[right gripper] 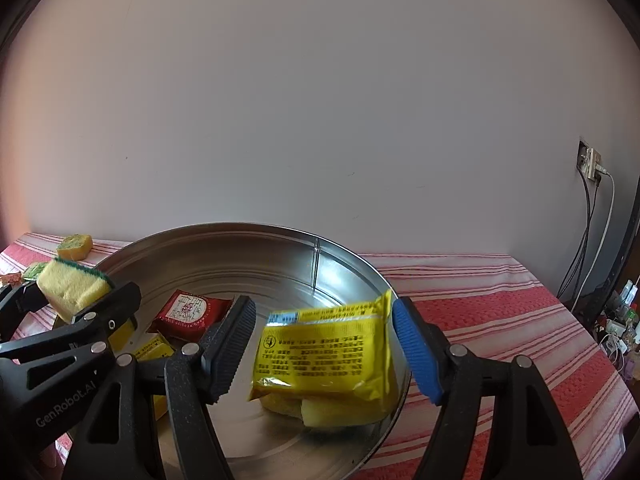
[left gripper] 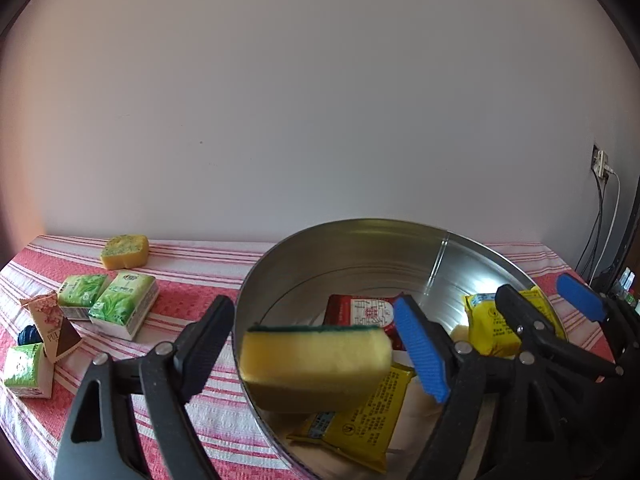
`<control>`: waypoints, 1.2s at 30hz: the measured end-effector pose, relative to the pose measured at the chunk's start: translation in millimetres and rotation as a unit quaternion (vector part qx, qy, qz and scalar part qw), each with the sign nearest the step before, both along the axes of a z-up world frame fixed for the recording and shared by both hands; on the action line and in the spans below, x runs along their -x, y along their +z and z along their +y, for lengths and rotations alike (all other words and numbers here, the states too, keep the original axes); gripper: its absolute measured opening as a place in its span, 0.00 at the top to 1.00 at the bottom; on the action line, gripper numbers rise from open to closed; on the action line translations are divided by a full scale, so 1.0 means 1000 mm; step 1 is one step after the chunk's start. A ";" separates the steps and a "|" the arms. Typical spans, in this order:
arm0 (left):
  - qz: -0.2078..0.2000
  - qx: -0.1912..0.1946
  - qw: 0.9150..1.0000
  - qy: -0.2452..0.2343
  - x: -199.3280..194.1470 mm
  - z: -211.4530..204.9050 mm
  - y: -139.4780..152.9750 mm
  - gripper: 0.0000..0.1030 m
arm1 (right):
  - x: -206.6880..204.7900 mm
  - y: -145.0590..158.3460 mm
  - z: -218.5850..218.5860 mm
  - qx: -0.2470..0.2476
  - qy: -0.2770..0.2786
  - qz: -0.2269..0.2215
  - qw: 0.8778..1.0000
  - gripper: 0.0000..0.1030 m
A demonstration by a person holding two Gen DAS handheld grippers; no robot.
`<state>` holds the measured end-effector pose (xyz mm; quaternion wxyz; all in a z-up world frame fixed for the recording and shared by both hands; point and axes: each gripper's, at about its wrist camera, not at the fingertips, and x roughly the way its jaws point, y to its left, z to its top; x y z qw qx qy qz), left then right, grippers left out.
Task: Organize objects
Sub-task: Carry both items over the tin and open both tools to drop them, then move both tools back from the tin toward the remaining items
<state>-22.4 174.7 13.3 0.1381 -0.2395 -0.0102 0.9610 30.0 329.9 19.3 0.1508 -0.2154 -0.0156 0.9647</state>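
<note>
A round metal tin (left gripper: 360, 248) stands on a red-striped cloth (left gripper: 188, 304) and holds a red packet (left gripper: 360, 308) and yellow packets (left gripper: 360, 424). My left gripper (left gripper: 316, 340) is open over the tin's left rim. A yellow sponge with a green top (left gripper: 316, 364) is between its fingers, apart from both. My right gripper (right gripper: 324, 344) is open inside the tin (right gripper: 240, 248). A yellow packet (right gripper: 324, 356) lies tilted between its fingers, resting on a pale sponge. The sponge also shows in the right wrist view (right gripper: 72, 288).
Left of the tin lie green tissue packs (left gripper: 120, 304), a pink triangular packet (left gripper: 52, 324) and another sponge (left gripper: 124, 252). A wall rises behind the table. A socket with cables (right gripper: 592, 168) is at the right, with clutter beyond the table's right edge.
</note>
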 end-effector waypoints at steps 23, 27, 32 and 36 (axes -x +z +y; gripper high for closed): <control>0.064 0.008 0.996 0.058 -0.025 -0.038 0.018 0.00 | -0.046 0.014 0.037 0.084 -0.089 0.154 0.981 0.11; 0.068 0.017 0.996 0.062 -0.026 -0.040 0.017 0.00 | -0.046 0.014 0.030 0.081 -0.082 0.153 0.982 0.11; 0.067 0.026 0.995 0.062 -0.026 -0.040 0.012 0.00 | -0.051 0.016 0.025 0.076 -0.088 0.157 0.981 0.11; 0.068 0.028 0.995 0.062 -0.031 -0.040 0.014 0.00 | -0.055 0.016 0.029 0.081 -0.100 0.160 0.979 0.11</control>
